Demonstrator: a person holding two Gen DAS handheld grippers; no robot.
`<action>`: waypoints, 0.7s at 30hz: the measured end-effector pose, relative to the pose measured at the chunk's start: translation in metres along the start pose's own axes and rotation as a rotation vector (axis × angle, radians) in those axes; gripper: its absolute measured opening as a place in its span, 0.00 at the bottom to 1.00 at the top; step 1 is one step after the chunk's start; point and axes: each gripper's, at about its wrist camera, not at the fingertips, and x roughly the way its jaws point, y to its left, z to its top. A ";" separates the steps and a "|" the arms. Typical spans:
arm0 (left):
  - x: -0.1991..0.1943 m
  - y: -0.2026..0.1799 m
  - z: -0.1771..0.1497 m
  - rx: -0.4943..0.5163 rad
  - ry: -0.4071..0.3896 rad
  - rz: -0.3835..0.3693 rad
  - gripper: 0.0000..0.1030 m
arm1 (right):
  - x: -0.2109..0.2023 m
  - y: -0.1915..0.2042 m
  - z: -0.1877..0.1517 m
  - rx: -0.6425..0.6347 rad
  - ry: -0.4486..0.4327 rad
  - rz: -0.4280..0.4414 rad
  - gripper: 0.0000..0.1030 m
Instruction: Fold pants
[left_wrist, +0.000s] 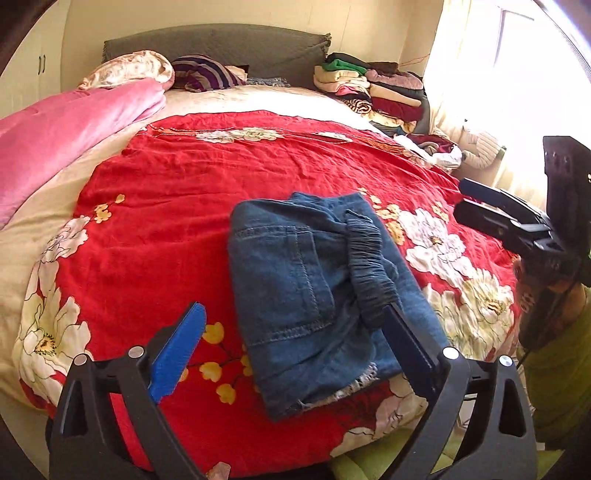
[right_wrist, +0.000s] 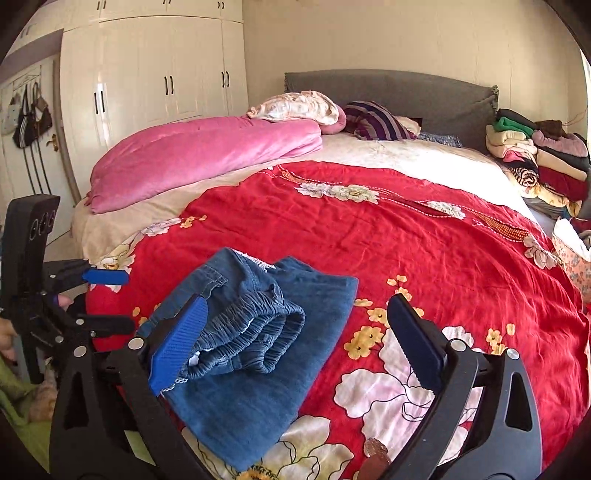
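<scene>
A pair of blue denim pants (left_wrist: 295, 280) lies folded into a compact bundle on the red flowered bedspread (left_wrist: 177, 192), near the bed's front edge. Its elastic waistband (left_wrist: 369, 254) is turned up on top. My left gripper (left_wrist: 293, 314) stands open just above the bundle's near end, one finger on each side, and neither pad presses on the cloth. In the right wrist view the same pants (right_wrist: 258, 387) sit at lower left. My right gripper (right_wrist: 297, 302) is open too, its left pad beside the waistband (right_wrist: 251, 328). Each gripper also shows in the other's view: the right gripper (left_wrist: 463, 199) and the left gripper (right_wrist: 127, 301).
A rolled pink quilt (right_wrist: 207, 155) lies along the bed's far left. A stack of folded clothes (left_wrist: 373, 88) fills the far right corner by the grey headboard (left_wrist: 221, 44). A striped pillow (right_wrist: 376, 122) sits at the head. White wardrobes (right_wrist: 155, 74) stand behind.
</scene>
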 end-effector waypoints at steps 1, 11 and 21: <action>0.001 0.001 0.001 -0.002 0.001 0.001 0.92 | 0.001 0.000 -0.001 0.003 0.005 0.002 0.89; 0.025 0.010 0.006 -0.017 0.027 0.023 0.93 | 0.025 -0.008 -0.016 0.074 0.087 0.023 0.90; 0.060 0.023 0.009 -0.053 0.070 0.034 0.93 | 0.056 -0.017 -0.034 0.182 0.200 0.070 0.90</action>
